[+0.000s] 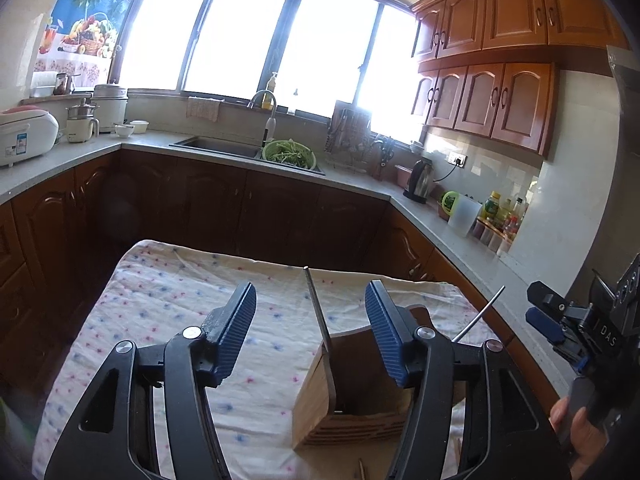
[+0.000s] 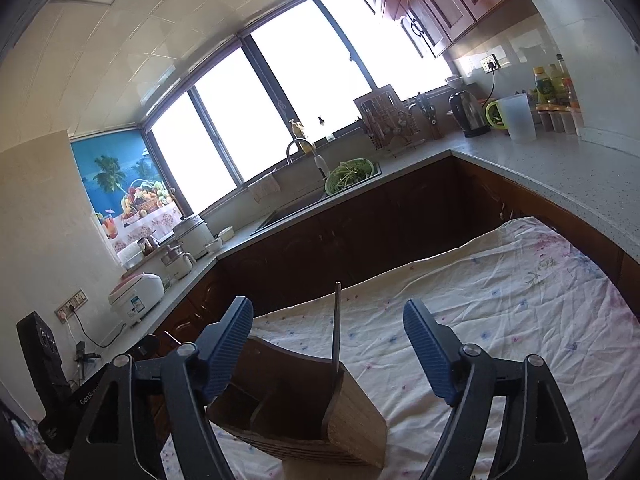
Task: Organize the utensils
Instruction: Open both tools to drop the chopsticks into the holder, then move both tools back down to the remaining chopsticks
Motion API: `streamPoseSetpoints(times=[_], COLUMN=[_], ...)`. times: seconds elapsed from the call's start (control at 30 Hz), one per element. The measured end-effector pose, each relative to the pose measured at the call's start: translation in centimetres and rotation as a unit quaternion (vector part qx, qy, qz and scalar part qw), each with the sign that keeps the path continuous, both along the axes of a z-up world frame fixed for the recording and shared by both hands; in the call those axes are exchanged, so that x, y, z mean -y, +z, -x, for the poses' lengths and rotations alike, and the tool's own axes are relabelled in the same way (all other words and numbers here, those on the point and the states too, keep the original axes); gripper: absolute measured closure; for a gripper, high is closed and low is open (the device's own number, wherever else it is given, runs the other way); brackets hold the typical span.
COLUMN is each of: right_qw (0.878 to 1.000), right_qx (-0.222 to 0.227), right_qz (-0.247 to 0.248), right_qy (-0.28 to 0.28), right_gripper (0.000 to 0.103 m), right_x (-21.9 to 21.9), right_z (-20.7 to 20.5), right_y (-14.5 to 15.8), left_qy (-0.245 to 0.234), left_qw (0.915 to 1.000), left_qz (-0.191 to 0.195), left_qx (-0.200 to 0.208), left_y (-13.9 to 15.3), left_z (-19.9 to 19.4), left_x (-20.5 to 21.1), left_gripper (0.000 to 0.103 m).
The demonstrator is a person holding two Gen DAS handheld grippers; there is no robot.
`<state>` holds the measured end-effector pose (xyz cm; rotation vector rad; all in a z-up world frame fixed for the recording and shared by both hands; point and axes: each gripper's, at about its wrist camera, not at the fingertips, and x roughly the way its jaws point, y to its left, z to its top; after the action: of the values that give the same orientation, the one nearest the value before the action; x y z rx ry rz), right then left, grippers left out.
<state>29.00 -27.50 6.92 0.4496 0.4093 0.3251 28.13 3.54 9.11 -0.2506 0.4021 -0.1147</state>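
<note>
The tabletop point(image 1: 160, 300), covered in a flowered cloth point(image 2: 520, 300), carries a wooden utensil holder point(image 1: 316, 412) at its near edge, toward the right-hand side as the left wrist camera sees it. A thin metal utensil handle point(image 1: 318, 312) stands upright in the holder, leaning on an inner corner; a second thin metal rod point(image 1: 480, 314) rises behind the left gripper's right finger.

The left gripper point(image 1: 312, 328) hangs spread above the holder, nothing between its blue pads, the upright handle standing in the gap untouched. The right gripper point(image 2: 328, 348) is likewise spread wide and empty, the holder below it and a handle point(image 2: 336, 328) standing between its fingers without contact. In the left wrist view the right gripper point(image 1: 548, 320) shows at the right edge, a hand point(image 1: 580, 432) on its grip.

This looks like the moment just after utensils are placed in the holder, a release step. The next move probably calls for finding another loose utensil, if any are left.

What the handles belong to, spoon, fork or chopstick, is hidden inside the holder. A small pointed item point(image 1: 362, 468) at the near edge is cut off and unclear. The second rod's base is hidden by the gripper.
</note>
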Motion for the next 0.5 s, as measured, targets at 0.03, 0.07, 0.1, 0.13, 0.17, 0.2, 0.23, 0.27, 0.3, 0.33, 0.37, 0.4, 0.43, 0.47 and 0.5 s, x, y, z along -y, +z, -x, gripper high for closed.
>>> streamPoseSetpoints(times=[0.03, 0.07, 0.1, 0.13, 0.17, 0.2, 0.23, 0.27, 0.3, 0.33, 0.37, 0.4, 0.43, 0.47, 0.5], right_qw=[1.0, 1.0, 1.0, 1.0, 1.0, 1.0, 1.0, 1.0, 1.0, 1.0, 1.0, 1.0, 1.0, 1.0, 0.999], right_qx=[0.0, 0.0, 0.0, 0.0, -0.001, -0.002, -0.005, -0.006, -0.007, -0.007, -0.008, -0.01, -0.013, -0.017, -0.022], right_qz=[-0.002, -0.003, -0.003, -0.002, -0.002, -0.002, -0.001, 0.001, 0.002, 0.004, 0.007, 0.011, 0.015, 0.018, 0.021], right_qy=[0.001, 0.002, 0.003, 0.004, 0.006, 0.007, 0.007, 0.006, 0.004, 0.003, 0.001, -0.002, -0.005, -0.008, -0.012], right_gripper=[0.013, 0.011, 0.009, 0.008, 0.008, 0.008, 0.007, 0.007, 0.007, 0.007, 0.007, 0.007, 0.007, 0.007, 0.006], right_x=[0.2, 0.4, 0.6, 0.8, 0.9, 1.1, 1.3, 1.5, 1.8, 2.0, 2.3, 2.5, 2.7, 3.0, 3.2], right_z=[0.4, 0.8, 1.3, 1.8, 2.3, 2.9, 3.5, 4.1, 4.8, 5.5, 6.2, 6.9, 7.7, 8.3, 9.0], right_y=[0.1, 0.1, 0.1, 0.2, 0.1, 0.1, 0.0, 0.0, -0.1, -0.2, -0.4, -0.6, -0.8, -1.1, -1.5], left_qy=[0.0, 0.002, 0.003, 0.002, 0.0, 0.0, 0.0, 0.001, 0.0, -0.003, -0.003, -0.003, -0.005, -0.008, -0.009], left_qw=[1.0, 1.0, 1.0, 1.0, 1.0, 1.0, 1.0, 0.9999, 0.9999, 0.9999, 0.9999, 0.9998, 0.9997, 0.9995, 0.9994], left_qz=[0.0, -0.001, -0.003, -0.003, -0.003, -0.004, -0.006, -0.008, -0.008, -0.006, -0.004, -0.003, -0.002, 0.001, 0.003], left_qx=[0.0, 0.0, 0.0, 0.0, -0.001, -0.003, -0.005, -0.007, -0.009, -0.012, -0.015, -0.02, -0.025, -0.029, -0.034], left_y=[0.0, 0.1, 0.1, 0.1, 0.0, 0.0, -0.1, -0.2, -0.4, -0.6, -0.9, -1.2, -1.4, -1.8, -2.2], left_z=[0.5, 1.0, 1.5, 2.0, 2.6, 3.1, 3.6, 4.1, 4.7, 5.2, 5.8, 6.3, 6.8, 7.3, 7.7], left_x=[0.0, -0.1, -0.1, -0.1, 0.0, 0.0, 0.1, 0.1, 0.2, 0.1, 0.1, 0.1, 0.1, 0.2, 0.2], left_gripper=[0.039, 0.036, 0.035, 0.033, 0.03, 0.029, 0.026, 0.026, 0.026, 0.025, 0.025, 0.025, 0.025, 0.025, 0.025])
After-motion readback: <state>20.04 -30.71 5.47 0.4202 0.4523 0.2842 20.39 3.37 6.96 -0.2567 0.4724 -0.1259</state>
